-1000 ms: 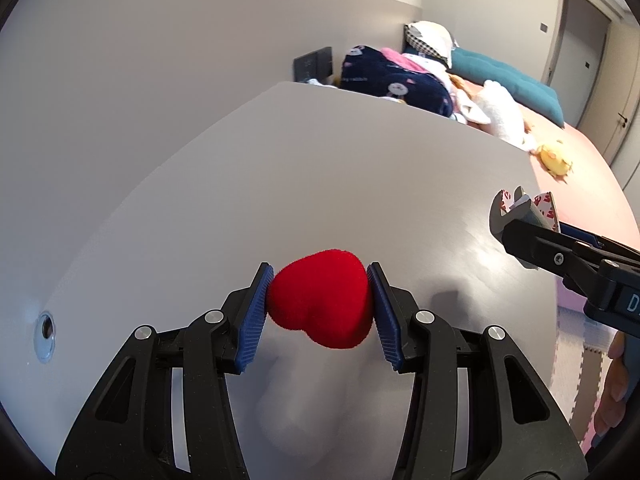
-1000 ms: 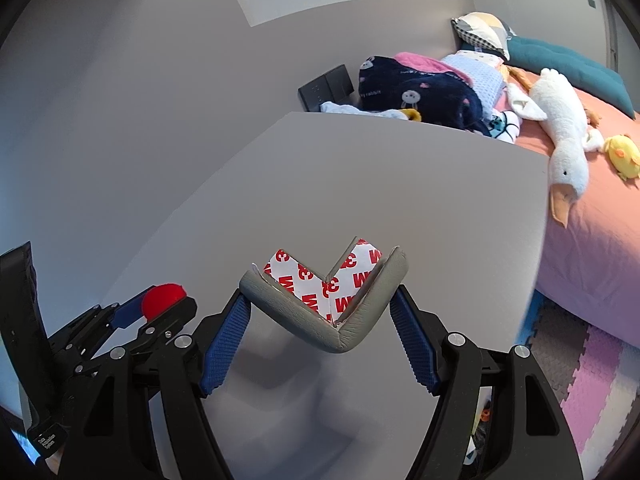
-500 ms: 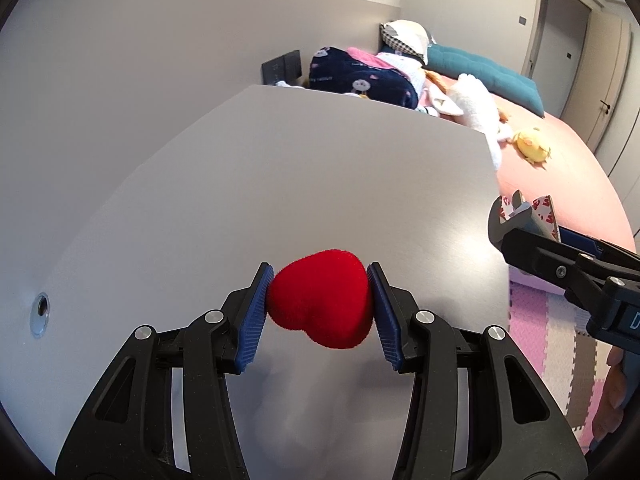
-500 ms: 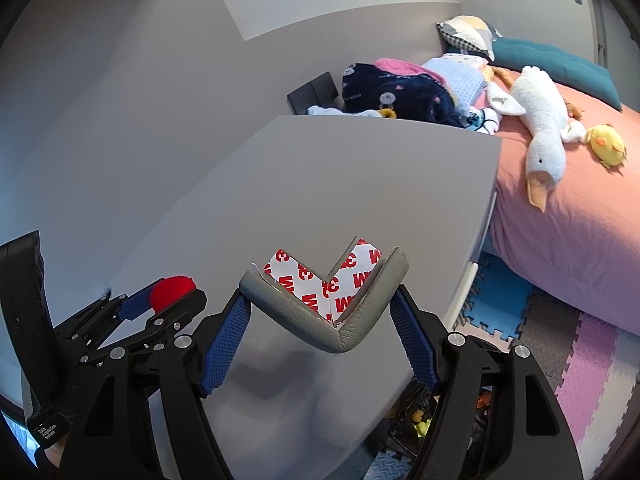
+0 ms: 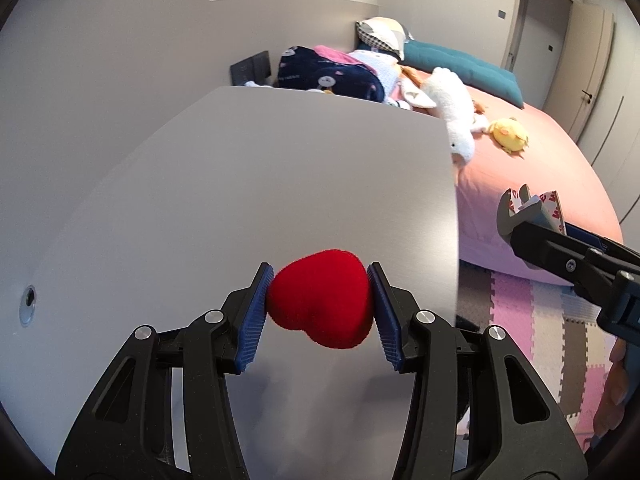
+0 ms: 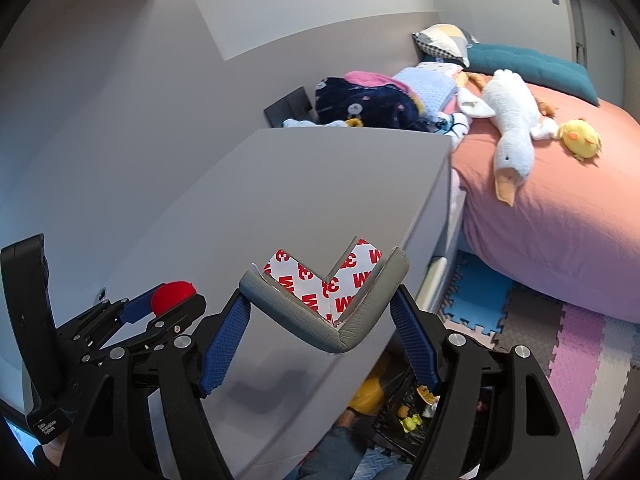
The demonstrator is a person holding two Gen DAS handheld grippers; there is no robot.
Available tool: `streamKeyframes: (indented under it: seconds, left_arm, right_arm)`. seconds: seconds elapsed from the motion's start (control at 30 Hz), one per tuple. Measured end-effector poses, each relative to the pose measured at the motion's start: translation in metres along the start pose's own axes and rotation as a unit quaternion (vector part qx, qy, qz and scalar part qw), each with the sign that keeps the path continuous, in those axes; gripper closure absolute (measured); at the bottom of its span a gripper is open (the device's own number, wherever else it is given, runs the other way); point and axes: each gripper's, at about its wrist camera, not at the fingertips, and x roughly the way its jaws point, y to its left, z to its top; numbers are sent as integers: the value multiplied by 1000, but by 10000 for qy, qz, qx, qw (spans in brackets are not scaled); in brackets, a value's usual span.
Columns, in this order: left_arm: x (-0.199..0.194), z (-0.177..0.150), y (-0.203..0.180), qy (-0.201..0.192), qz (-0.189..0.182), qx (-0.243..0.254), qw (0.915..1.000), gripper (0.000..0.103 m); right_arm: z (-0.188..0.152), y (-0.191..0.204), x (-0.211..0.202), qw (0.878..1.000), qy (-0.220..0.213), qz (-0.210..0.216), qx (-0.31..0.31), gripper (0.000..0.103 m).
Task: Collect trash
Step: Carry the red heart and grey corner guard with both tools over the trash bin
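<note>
A bed [image 6: 568,216] with a salmon-pink cover is seen beyond the far right corner of the tabletop, and a floor of coloured foam tiles [image 6: 576,332] lies below it. The grey tabletop [image 5: 256,184] fills most of both views; its surface is bare apart from a small round grommet hole [image 5: 29,300] near its left edge. On the bed, a teal cushion [image 6: 532,64] is set along the far side, a heap of folded clothes and blankets [image 6: 380,96] is piled just behind the far edge of the tabletop, a long white plush goose [image 6: 512,120] is stretched across the cover, and a small yellow plush chick [image 6: 580,138] lies just beside the goose.

The left claw [image 5: 320,308] is held above the near part of the tabletop, and a red plush heart [image 5: 320,300] is pinched between its blue pads, clear of the surface. The right claw [image 6: 320,312] is held over the right edge of the tabletop, and a grey L-shaped foam corner guard [image 6: 320,320], its inner faces covered with white tape backing printed in red, is gripped at both ends between its pads. Below that edge, a dark bag [image 6: 404,420] holding small yellow items is partly visible on the floor.
</note>
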Motion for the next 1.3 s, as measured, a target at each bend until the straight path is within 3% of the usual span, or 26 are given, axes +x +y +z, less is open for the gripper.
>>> streamKeyframes:
  seconds: [0.57, 1.3]
  left_arm:
    - [-8, 1, -64, -56, -385, 479, 9981, 55]
    - [11, -7, -159, 180, -1065, 1286, 9858, 55]
  right_arm:
    - [-10, -57, -43, 9980, -304, -386, 405, 30]
    - [-28, -143, -72, 9860, -427, -1265, 998, 30]
